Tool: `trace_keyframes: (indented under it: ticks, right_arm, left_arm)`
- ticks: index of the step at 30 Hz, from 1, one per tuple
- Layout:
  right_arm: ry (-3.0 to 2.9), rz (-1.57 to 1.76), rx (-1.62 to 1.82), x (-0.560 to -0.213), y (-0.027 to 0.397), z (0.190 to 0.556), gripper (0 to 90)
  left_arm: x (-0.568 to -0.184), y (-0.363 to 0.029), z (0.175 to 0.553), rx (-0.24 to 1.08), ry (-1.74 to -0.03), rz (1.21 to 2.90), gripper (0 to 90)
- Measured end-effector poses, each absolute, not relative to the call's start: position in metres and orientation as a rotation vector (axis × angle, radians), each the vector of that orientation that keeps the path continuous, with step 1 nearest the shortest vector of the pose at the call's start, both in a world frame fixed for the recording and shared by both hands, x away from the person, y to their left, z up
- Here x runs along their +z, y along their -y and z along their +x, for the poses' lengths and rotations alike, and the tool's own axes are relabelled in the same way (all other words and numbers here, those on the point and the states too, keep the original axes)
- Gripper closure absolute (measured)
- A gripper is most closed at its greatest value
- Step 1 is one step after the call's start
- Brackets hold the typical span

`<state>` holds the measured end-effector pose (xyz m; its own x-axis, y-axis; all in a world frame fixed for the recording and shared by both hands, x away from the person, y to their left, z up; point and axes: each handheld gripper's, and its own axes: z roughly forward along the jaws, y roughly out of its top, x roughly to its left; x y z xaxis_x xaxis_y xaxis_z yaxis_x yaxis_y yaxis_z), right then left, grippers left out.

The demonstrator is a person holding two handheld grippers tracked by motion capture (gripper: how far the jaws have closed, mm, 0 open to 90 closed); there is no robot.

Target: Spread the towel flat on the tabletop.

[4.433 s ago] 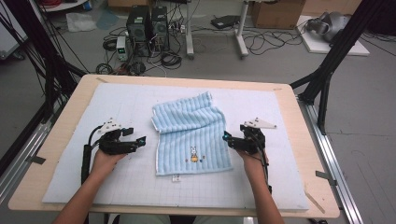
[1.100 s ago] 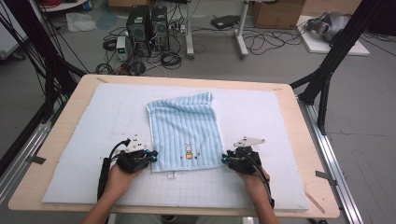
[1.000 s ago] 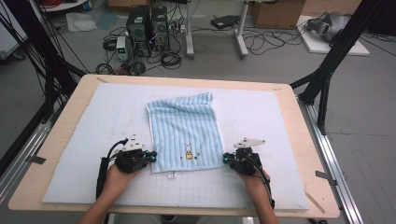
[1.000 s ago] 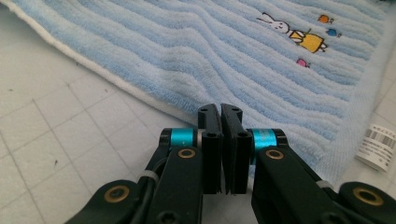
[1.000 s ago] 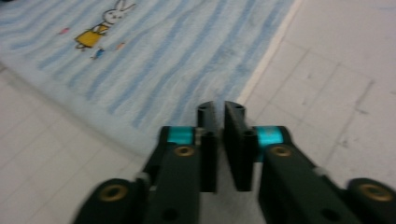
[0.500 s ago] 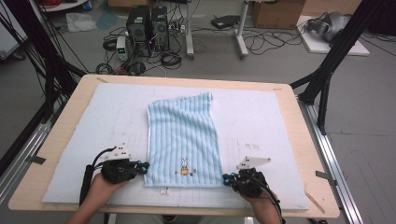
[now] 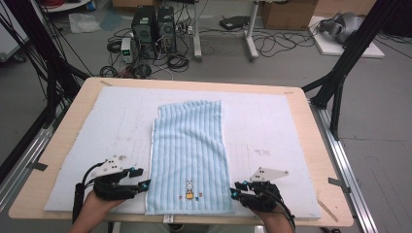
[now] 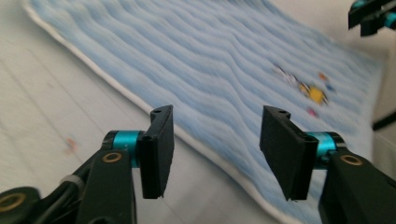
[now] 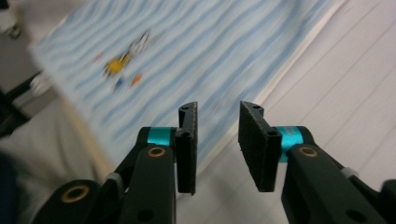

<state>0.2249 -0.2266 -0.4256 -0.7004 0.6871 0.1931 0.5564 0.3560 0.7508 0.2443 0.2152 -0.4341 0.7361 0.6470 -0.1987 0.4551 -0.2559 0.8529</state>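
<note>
We see a striped blue towel [image 7: 190, 158] flat on the counter [image 7: 320, 131]; left gripper [image 7: 144, 185] jaws wide, right gripper [image 7: 233, 191] jaws narrowly apart, both empty.

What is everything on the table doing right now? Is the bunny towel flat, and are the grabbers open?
Towel: spread flat, lengthwise on the mat, bunny end nearest the person.
Left hand-held gripper: open, at the towel's left edge, holding nothing.
Right hand-held gripper: open, narrower gap, at the towel's right edge, holding nothing.
White mat: lying flat under the towel.
</note>
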Motion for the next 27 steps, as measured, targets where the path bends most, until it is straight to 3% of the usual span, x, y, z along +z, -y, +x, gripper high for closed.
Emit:
trace_keyframes:
  ticks: [5,11,15,17,20,27]
  right_arm:
    - [-2.389,1.162,1.236,-0.427,0.212,0.258,63.3]
    - [-2.381,1.178,1.137,-0.437,0.194,0.285,60.2]
    - [-2.402,1.172,1.057,-0.443,0.190,0.296,67.8]
    - [-2.403,1.158,1.043,-0.443,0.190,0.295,82.2]
    - [-2.428,1.136,1.048,-0.442,0.191,0.291,86.9]
    - [-2.516,1.112,1.117,-0.440,0.204,0.263,86.9]
  left_arm:
    - [-0.428,-0.209,0.269,0.292,-0.882,1.836,46.1]
    - [-0.444,-0.190,0.301,0.297,-0.959,1.918,46.8]
    - [-0.451,-0.179,0.309,0.289,-0.978,1.979,48.3]
    - [-0.451,-0.174,0.305,0.338,-0.941,2.021,58.6]
    - [-0.451,-0.177,0.301,0.311,-0.894,2.048,82.3]
    - [-0.448,-0.185,0.281,0.200,-0.829,2.085,85.2]
